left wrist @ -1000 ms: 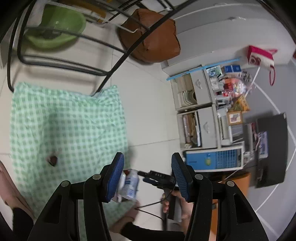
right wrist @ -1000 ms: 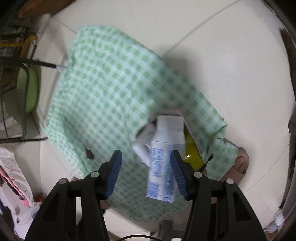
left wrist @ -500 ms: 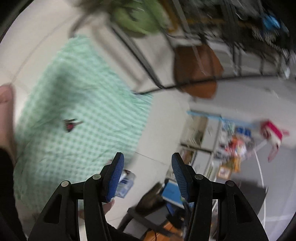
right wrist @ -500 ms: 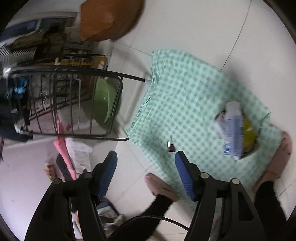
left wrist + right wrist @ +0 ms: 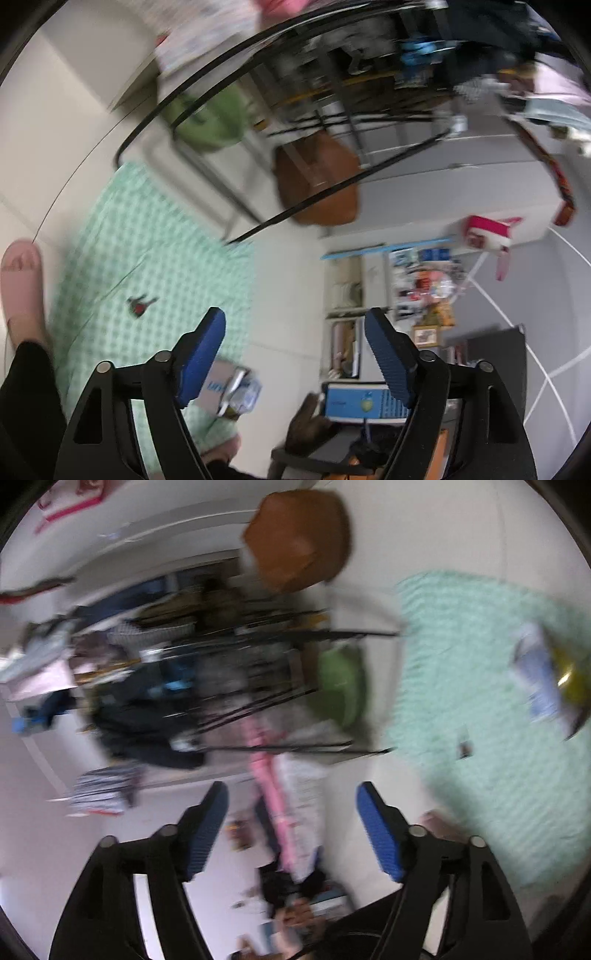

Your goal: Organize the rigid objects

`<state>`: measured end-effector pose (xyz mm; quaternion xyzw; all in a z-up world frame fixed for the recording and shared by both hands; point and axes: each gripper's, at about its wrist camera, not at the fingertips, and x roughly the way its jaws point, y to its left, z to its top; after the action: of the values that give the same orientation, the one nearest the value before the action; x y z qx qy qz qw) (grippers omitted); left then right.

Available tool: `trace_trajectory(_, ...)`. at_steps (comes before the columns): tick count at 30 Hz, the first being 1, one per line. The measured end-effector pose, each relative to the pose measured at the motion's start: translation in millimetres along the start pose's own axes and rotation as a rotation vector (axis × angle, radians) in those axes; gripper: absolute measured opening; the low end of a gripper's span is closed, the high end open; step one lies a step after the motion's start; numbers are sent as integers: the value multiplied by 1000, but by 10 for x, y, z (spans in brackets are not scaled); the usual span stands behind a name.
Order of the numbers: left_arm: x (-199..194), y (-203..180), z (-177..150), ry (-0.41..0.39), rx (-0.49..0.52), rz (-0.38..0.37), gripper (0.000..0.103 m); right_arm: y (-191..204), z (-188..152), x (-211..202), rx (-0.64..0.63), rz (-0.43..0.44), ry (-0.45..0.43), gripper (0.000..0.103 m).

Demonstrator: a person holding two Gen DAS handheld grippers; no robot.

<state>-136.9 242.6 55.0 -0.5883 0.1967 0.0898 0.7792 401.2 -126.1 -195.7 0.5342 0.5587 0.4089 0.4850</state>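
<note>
A green checked cloth (image 5: 155,266) lies on the tiled floor; it also shows blurred in the right wrist view (image 5: 480,686). On it sit a white-and-blue bottle (image 5: 535,679) beside a yellow object (image 5: 570,679), seen low in the left wrist view as a bottle pile (image 5: 232,387), and a small dark red item (image 5: 138,304). My left gripper (image 5: 295,354) is open and empty, high above the floor. My right gripper (image 5: 291,834) is open and empty, pointing away from the cloth.
A black wire rack (image 5: 295,122) holds a green basin (image 5: 210,122), also seen in the right wrist view (image 5: 343,686). A brown cushion (image 5: 317,181) lies behind it. A drawer unit (image 5: 354,314) stands right. A pink slipper (image 5: 22,288) is at the cloth's edge.
Both grippers swung up and away from the cloth. The right one went from hovering over the bottle to facing the rack; the bottle stays on the cloth.
</note>
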Motion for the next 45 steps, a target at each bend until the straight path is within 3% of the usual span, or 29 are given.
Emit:
trace_trajectory(5, -191, 60, -78, -71, -59, -38, 78, 55, -301, 33, -38, 22, 72, 95)
trace_trajectory(11, -213, 215, -296, -89, -177, -97, 78, 14, -418, -168, -39, 63, 37, 100)
trace_trajectory(18, -78, 242, -332, -95, -178, -147, 78, 46, -376, -357, -28, 91, -57, 103)
trace_trajectory(26, -16, 282, -391, -102, -196, -186, 81, 92, -503, -335, -75, 43, -17, 103)
trace_trajectory(30, -6, 309, -452, -87, -234, -241, 82, 93, -518, -399, -85, 65, -29, 103)
trace_trajectory(36, -61, 378, -458, -57, -269, -389, 86, 51, -491, -520, -48, 109, -55, 103)
trace_trajectory(45, 2, 419, -439, -48, -249, -352, 86, 62, -464, -695, -32, 152, -90, 103)
